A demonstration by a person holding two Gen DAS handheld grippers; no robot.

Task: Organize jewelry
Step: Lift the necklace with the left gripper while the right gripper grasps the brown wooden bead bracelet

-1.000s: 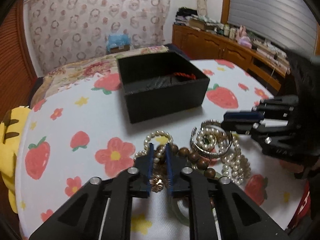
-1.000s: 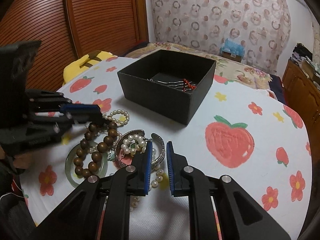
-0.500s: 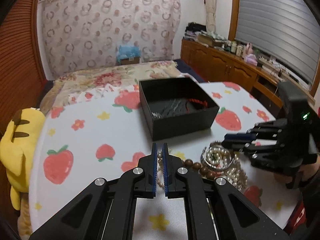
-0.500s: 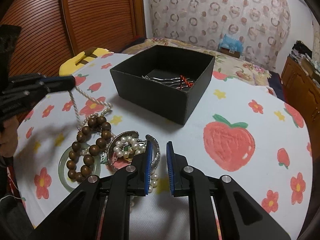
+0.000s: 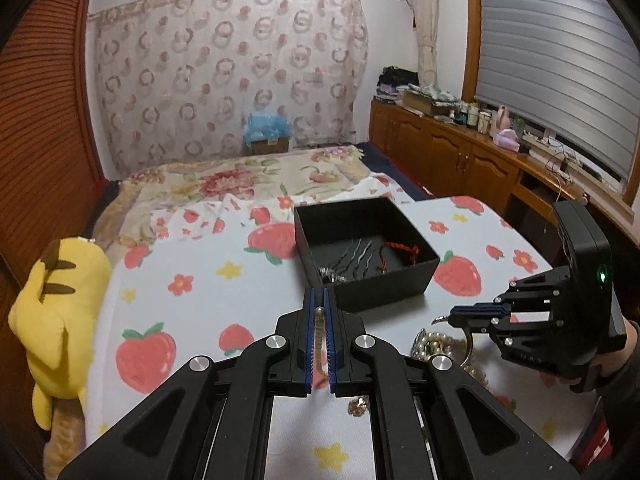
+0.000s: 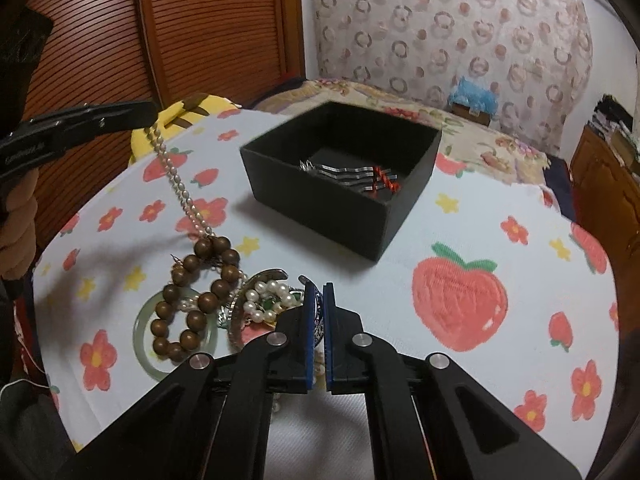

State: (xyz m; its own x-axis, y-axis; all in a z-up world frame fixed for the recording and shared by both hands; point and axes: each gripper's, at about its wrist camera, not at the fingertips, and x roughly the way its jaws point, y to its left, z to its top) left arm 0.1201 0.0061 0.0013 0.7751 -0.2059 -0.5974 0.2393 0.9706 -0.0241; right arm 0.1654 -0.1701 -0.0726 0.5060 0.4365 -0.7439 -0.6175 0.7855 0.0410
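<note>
Since a second ago our left gripper (image 5: 319, 306) has lifted off the pile, pinching a pearl strand (image 6: 180, 188) that hangs taut down to the jewelry heap. Our right gripper (image 6: 319, 300) has just been closing and now clamps a silver cuff bangle (image 6: 256, 280). Beside it sit round wooden beads (image 6: 196, 296) on a smooth jade ring (image 6: 144, 332). Further back, the matte black box (image 6: 320, 208) holds wavy hairpins (image 6: 344, 174).

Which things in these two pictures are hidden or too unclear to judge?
- Left wrist view: the jewelry pile is mostly hidden behind the left gripper.
- Right wrist view: the silver bangle is partly hidden by the right gripper.
- Both views: the small items in the black box are too small to identify.
</note>
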